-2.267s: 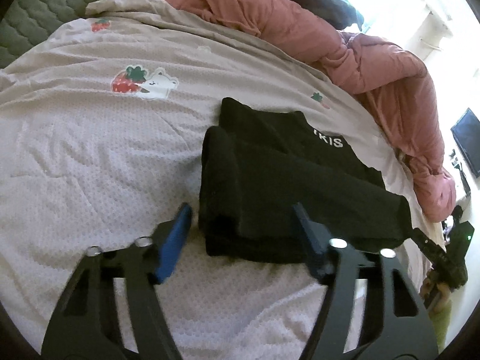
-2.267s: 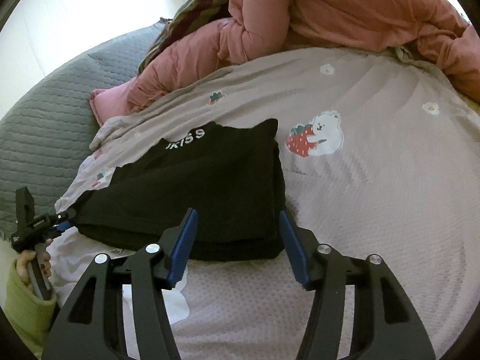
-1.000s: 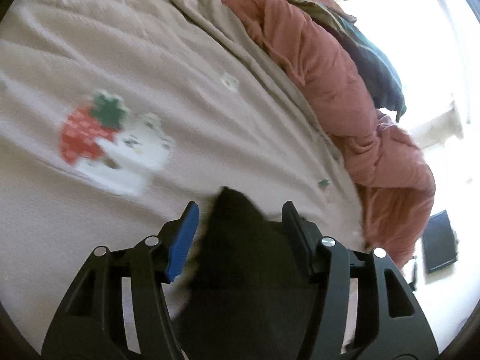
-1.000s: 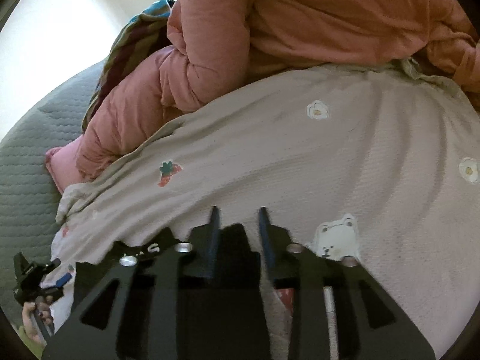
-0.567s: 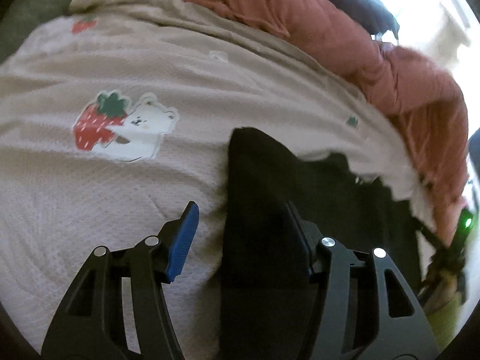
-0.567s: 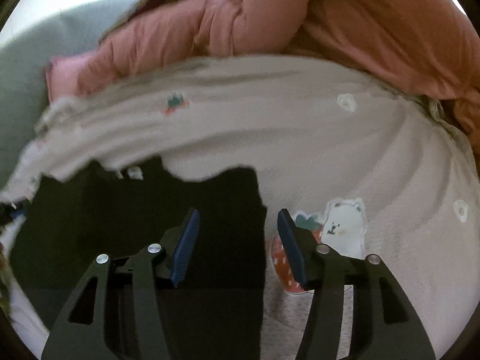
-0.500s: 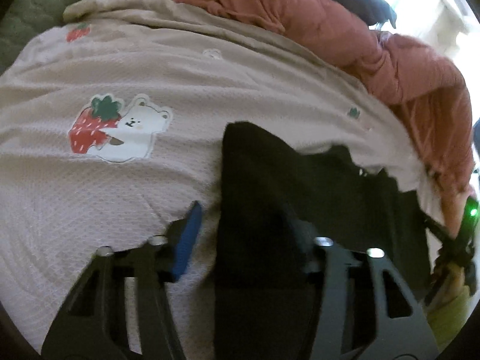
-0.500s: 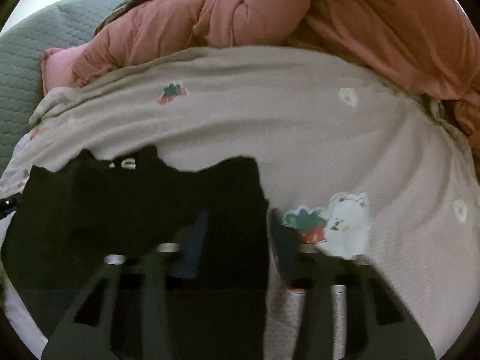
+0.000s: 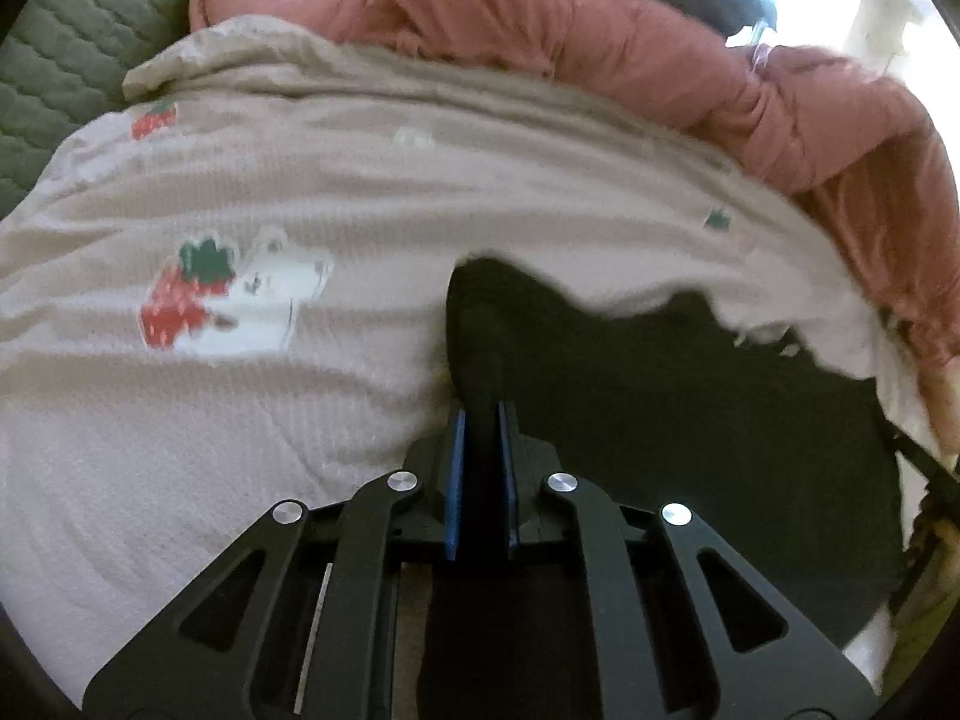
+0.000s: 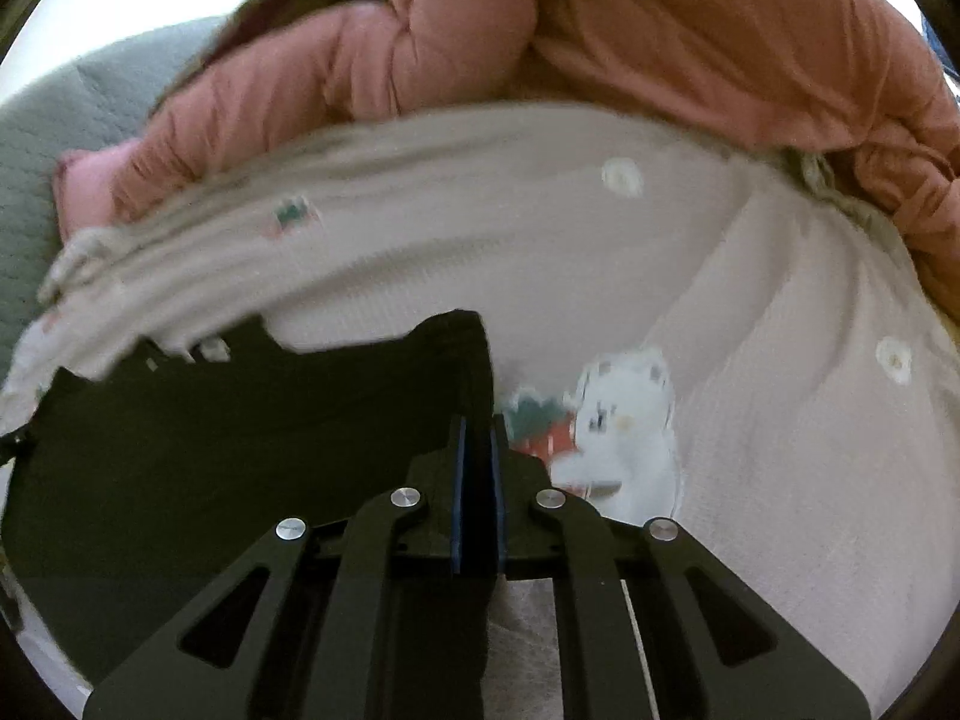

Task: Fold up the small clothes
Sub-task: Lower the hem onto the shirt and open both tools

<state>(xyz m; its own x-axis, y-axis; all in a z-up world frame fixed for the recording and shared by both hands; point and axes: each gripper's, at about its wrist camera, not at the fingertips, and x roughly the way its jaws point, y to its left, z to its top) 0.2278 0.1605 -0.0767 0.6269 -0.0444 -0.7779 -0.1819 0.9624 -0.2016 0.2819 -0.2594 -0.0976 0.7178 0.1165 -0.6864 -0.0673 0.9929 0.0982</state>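
A black folded garment (image 9: 660,396) lies on the pale printed bedsheet (image 9: 240,432). My left gripper (image 9: 480,414) is shut on the garment's left corner, black cloth pinched between its blue pads. In the right wrist view the same black garment (image 10: 252,420) spreads to the left, and my right gripper (image 10: 478,426) is shut on its right corner, cloth held between the pads. Both pinched edges rise a little off the sheet. White lettering shows faintly on the garment's far edge.
A pink quilt (image 9: 600,18) is heaped along the far side of the bed, also in the right wrist view (image 10: 660,30). A grey-green quilted cover (image 9: 66,42) lies far left. A strawberry-and-bear print (image 9: 228,294) marks the sheet.
Both grippers went from open around the garment's corners to shut on the black cloth. Both views rolled and moved closer over the garment.
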